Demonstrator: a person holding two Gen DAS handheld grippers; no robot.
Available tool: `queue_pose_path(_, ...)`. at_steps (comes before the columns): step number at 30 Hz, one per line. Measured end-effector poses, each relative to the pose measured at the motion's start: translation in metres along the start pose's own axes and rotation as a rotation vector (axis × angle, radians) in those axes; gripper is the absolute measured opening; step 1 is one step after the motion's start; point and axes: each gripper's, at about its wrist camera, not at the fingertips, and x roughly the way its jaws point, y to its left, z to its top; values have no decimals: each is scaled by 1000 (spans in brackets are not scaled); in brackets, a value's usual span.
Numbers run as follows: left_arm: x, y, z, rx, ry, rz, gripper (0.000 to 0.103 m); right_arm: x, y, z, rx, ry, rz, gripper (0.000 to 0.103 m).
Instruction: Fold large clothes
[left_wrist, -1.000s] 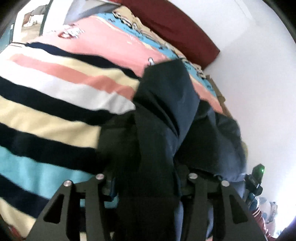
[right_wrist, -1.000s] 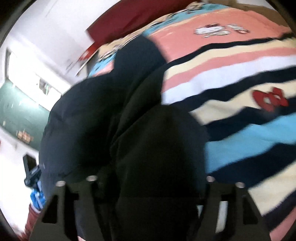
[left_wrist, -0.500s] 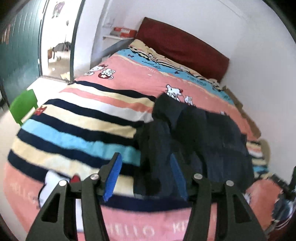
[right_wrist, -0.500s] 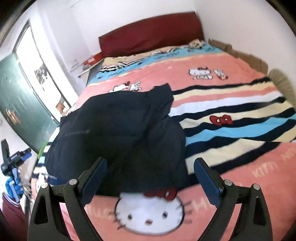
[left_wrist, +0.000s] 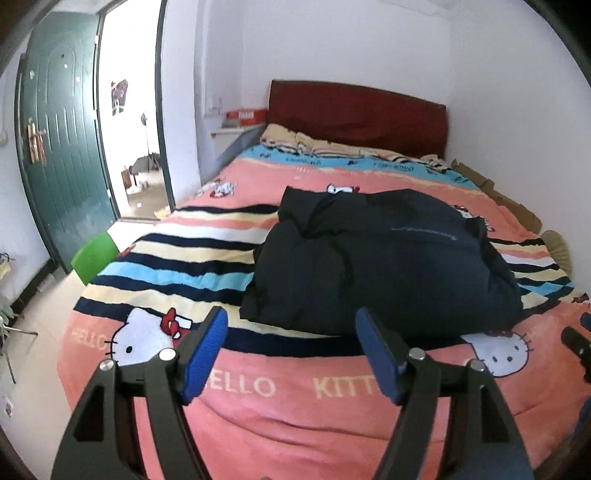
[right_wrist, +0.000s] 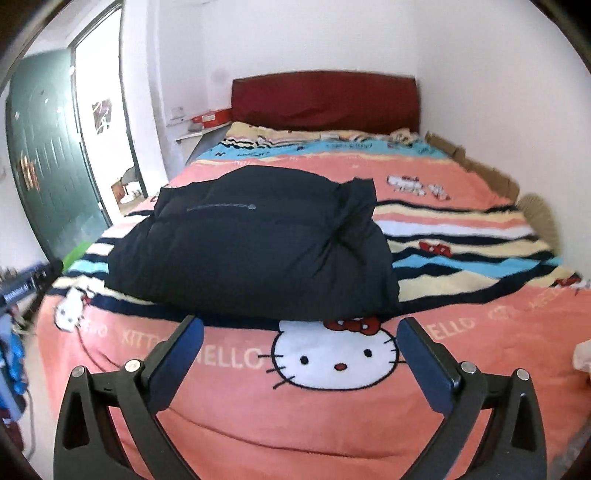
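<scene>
A dark navy padded jacket (left_wrist: 384, 258) lies folded in a thick bundle on the bed's striped Hello Kitty blanket (left_wrist: 266, 391). It also shows in the right wrist view (right_wrist: 255, 251), with a zip line on top. My left gripper (left_wrist: 291, 336) is open and empty, held back over the foot of the bed, short of the jacket's near edge. My right gripper (right_wrist: 301, 343) is open and empty, also short of the jacket, above a Hello Kitty face on the blanket (right_wrist: 480, 369).
A dark red headboard (left_wrist: 354, 114) stands at the far end. A white wall runs along the bed's right side. A green door (left_wrist: 59, 155) and open doorway are at the left, with a green chair (left_wrist: 94, 254) by the bed's corner.
One second ago both grippers were shut on jacket fabric close up. They have let go, opened wide and pulled back towards the foot of the bed. The jacket now lies folded.
</scene>
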Motion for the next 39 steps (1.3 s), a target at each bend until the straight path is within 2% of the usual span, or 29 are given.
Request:
queue_pose_path(7, -33, -21, -10, 28, -66, 60, 71, -30, 15, -15, -27, -74, -9, 102)
queue_pose_path(19, -47, -24, -18, 15, -84, 33, 71, -50, 22, -20, -54, -122, -12, 102)
queue_pose_path(39, -36, -29, -26, 38, -70, 10, 71, -37, 13, -25, -26, -81, -13, 102)
